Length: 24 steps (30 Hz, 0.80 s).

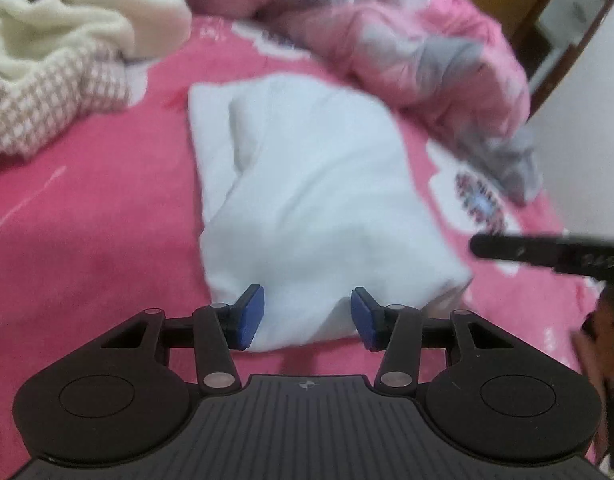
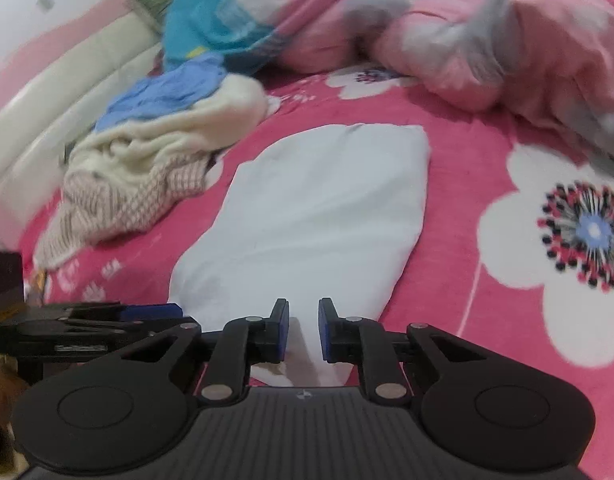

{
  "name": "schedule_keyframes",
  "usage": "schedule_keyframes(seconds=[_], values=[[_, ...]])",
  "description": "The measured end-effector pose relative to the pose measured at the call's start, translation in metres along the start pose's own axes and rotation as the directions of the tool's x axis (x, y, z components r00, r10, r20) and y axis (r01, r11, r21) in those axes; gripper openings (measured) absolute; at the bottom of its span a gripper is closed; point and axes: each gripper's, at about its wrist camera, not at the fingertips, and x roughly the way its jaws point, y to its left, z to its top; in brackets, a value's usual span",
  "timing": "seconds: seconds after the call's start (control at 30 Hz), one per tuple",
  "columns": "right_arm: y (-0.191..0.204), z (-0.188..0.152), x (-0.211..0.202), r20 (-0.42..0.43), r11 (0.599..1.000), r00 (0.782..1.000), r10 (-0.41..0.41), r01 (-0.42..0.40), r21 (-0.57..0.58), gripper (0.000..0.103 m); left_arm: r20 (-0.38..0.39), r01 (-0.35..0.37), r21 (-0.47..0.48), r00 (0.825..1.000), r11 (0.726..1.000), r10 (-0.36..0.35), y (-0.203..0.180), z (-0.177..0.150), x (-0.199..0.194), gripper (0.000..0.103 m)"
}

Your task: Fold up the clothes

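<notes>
A white garment [image 1: 307, 184] lies folded into a long pad on the pink flowered bed sheet [image 1: 87, 240]. My left gripper [image 1: 307, 316] is open over the garment's near end, which lies between its blue pads [image 1: 251, 316]; I see no squeeze on the cloth. In the right wrist view the same white garment [image 2: 319, 208] stretches away from my right gripper [image 2: 303, 332]. Its jaws stand a narrow gap apart with white cloth showing in the gap. The left gripper [image 2: 147, 314] shows at the left edge there, and the right gripper's black finger [image 1: 547, 248] at the right edge of the left wrist view.
A heap of cream fleece and checked clothes [image 2: 147, 168] lies left of the garment, with blue cloth [image 2: 167, 92] behind it. A rumpled pink and grey quilt [image 2: 487, 40] fills the far right. A padded headboard [image 2: 47, 112] runs along the left, and a wooden door frame [image 1: 547, 20] stands beyond the bed.
</notes>
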Motion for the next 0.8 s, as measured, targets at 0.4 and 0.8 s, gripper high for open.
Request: schedule_keyframes(seconds=[0.4, 0.8], values=[[0.066, -0.056, 0.027, 0.055, 0.908, 0.965, -0.257, 0.260, -0.328, 0.044, -0.001, -0.009, -0.053, 1.000, 0.999, 0.009, 0.008, -0.003, 0.007, 0.047], [0.054, -0.076, 0.042, 0.040, 0.827, 0.835, -0.549, 0.549, -0.120, 0.041, 0.001, -0.022, -0.048, 1.000, 0.999, 0.022, 0.008, -0.006, 0.010, 0.046]])
